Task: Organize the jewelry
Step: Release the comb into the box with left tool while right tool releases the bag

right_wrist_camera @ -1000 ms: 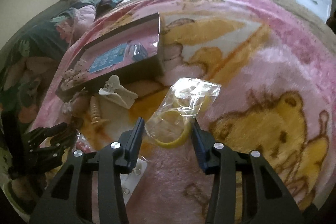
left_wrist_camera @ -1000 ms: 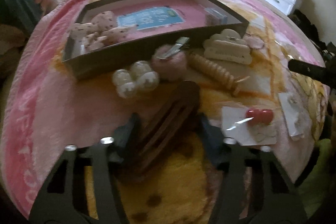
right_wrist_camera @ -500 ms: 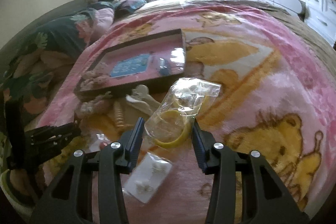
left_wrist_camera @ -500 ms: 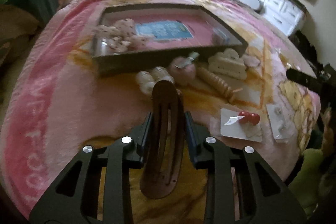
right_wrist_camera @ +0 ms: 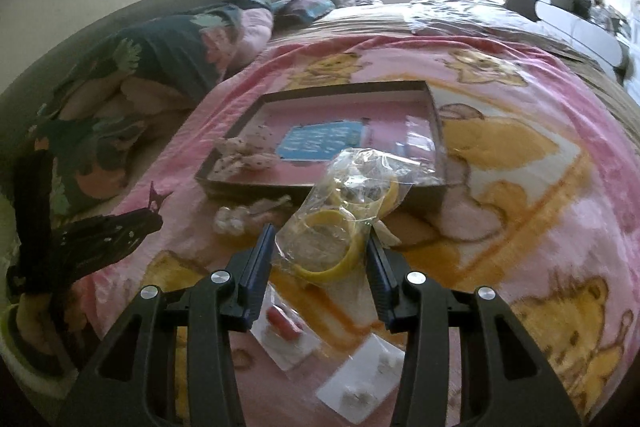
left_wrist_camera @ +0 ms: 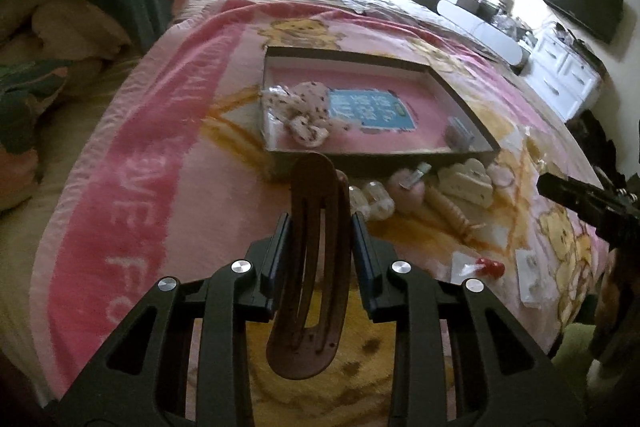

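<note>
Left wrist view: the left gripper (left_wrist_camera: 318, 227) is clamped on a brown hair clip (left_wrist_camera: 312, 267), held upright above the blanket (left_wrist_camera: 160, 187), just in front of the box (left_wrist_camera: 460, 95)

Right wrist view: the right gripper (right_wrist_camera: 320, 255) pinches a clear bag (right_wrist_camera: 344, 203) with a yellow bangle (right_wrist_camera: 332, 267) inside, raised in front of the box (right_wrist_camera: 240, 131)

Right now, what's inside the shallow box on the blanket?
In the box: a spotted fabric bundle at its left, a blue printed card in the middle, a small clear packet in its near right corner. Anything under them is covered.
</note>
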